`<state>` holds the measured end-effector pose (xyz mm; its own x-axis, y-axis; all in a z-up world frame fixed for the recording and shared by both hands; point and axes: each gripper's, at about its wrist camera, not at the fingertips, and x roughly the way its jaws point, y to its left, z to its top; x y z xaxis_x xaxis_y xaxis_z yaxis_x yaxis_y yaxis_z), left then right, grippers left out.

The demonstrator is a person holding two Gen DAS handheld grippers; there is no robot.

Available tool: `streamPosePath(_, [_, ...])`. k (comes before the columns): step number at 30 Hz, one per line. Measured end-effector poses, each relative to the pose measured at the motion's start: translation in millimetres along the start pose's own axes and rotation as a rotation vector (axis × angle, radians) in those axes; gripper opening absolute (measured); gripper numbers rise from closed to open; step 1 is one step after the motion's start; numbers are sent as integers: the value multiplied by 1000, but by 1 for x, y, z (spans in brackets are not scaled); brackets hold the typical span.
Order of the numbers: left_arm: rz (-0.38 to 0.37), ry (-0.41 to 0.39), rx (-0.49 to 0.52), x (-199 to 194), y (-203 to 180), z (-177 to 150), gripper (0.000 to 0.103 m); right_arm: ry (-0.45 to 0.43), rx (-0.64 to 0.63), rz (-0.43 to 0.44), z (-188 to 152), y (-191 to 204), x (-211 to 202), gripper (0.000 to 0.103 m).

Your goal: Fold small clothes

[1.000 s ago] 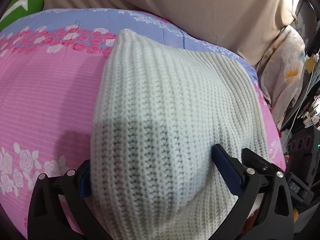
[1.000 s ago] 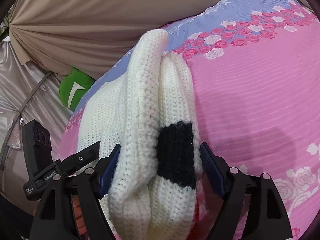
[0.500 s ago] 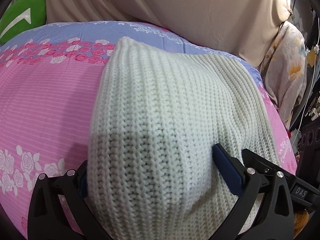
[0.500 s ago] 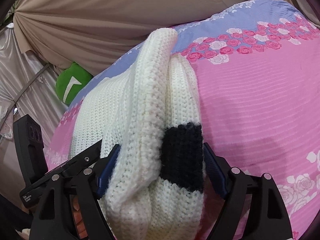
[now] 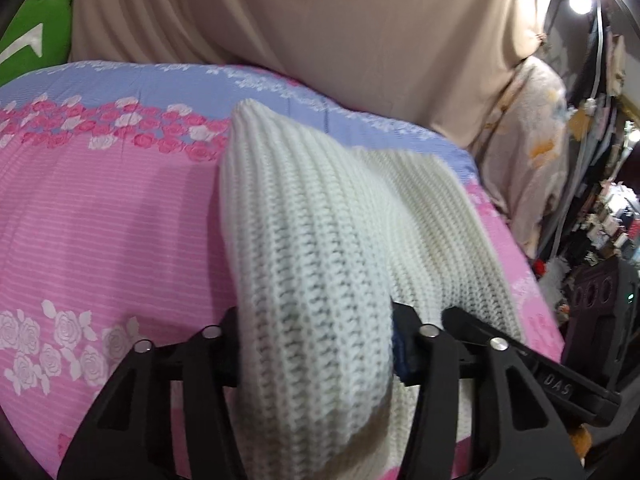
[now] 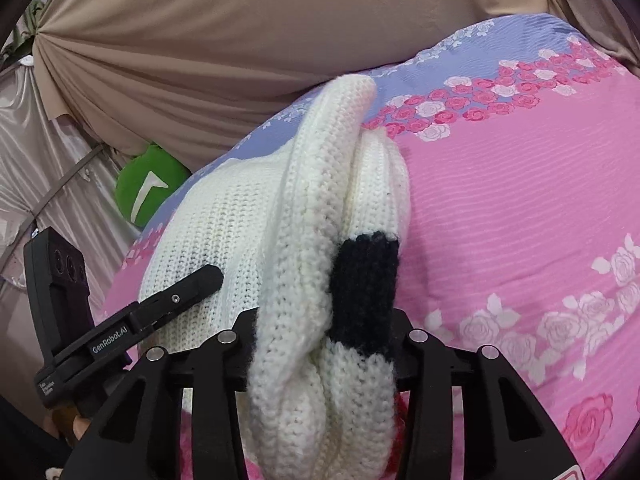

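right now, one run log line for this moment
step: grasp | left gripper: closing on white knit sweater | right gripper: closing on sweater edge | surface: pink floral bedsheet

"GenRobot.AI" on left gripper [image 6: 120,332]; "DAS" on right gripper [image 5: 556,380].

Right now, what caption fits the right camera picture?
Right gripper closing on bunched white knit garment over pink rose bedsheet.

Bedroom at home: bed [image 5: 100,220] with pink rose bedsheet, beige curtain [image 5: 320,20] behind it, green pillow [image 6: 150,188] beside.
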<state>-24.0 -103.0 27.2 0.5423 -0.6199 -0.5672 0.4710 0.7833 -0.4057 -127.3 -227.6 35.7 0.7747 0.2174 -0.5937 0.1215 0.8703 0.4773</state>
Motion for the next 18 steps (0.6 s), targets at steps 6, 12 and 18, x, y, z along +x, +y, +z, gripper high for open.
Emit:
streamPosePath(6, [-145, -125, 111, -77, -23, 26, 45, -153, -154, 22, 15, 66, -74, 38])
streamPosePath(12, [-194, -357, 258, -168, -34, 73, 45, -385, -354, 88, 49, 151, -128, 38])
streamPosePath(18, [-77, -509, 311, -211, 0, 121, 49, -448, -405, 191, 95, 209, -88, 40])
